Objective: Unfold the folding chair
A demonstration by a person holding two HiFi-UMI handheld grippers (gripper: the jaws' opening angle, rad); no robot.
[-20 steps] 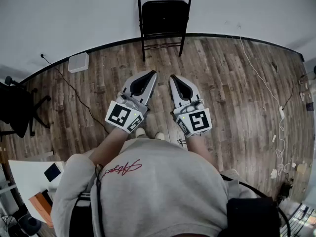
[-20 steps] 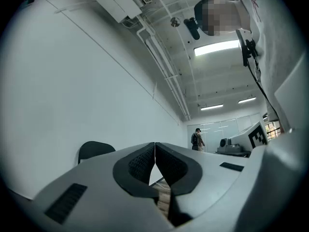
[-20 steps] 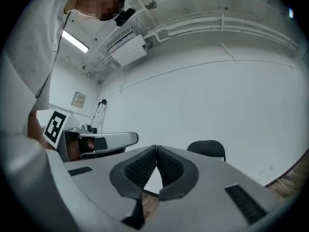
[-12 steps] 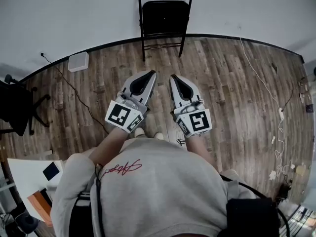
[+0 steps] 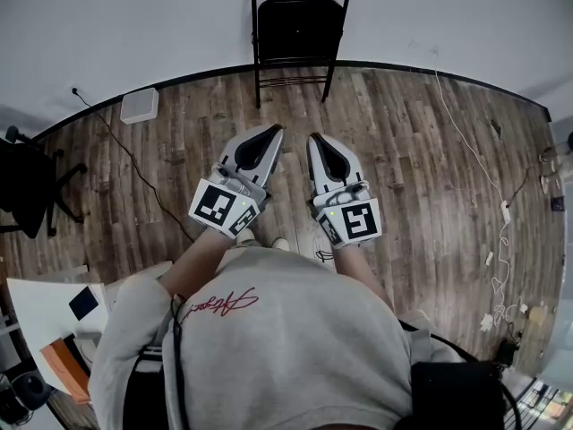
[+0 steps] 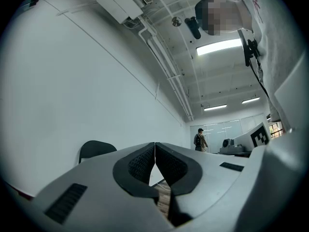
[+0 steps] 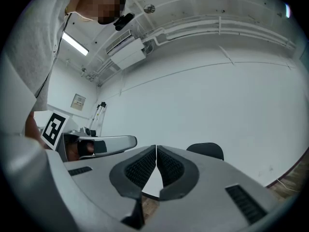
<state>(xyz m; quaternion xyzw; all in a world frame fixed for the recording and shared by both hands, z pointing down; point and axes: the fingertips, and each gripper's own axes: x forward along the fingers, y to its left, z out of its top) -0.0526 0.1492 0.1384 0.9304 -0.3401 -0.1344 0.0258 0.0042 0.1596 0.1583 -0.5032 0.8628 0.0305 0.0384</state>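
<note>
A black folding chair [image 5: 298,27] stands folded flat against the white wall at the top centre of the head view. Only its rounded backrest top shows in the left gripper view [image 6: 95,149] and in the right gripper view [image 7: 206,150]. My left gripper [image 5: 274,132] and right gripper [image 5: 313,140] are held side by side in front of my body, well short of the chair, tips aimed toward it. Both are shut with nothing between the pads [image 6: 155,144] [image 7: 156,148].
Wooden floor [image 5: 403,150] lies between me and the chair. A white box [image 5: 140,106] with a cable sits by the wall at left. A black office chair [image 5: 27,186] stands at far left. Cables [image 5: 488,177] trail along the right. A person [image 6: 199,140] stands far off.
The view has shifted slightly: floor items at left and right have slid down and outward a little. Both grippers keep the same pose and stay shut.
</note>
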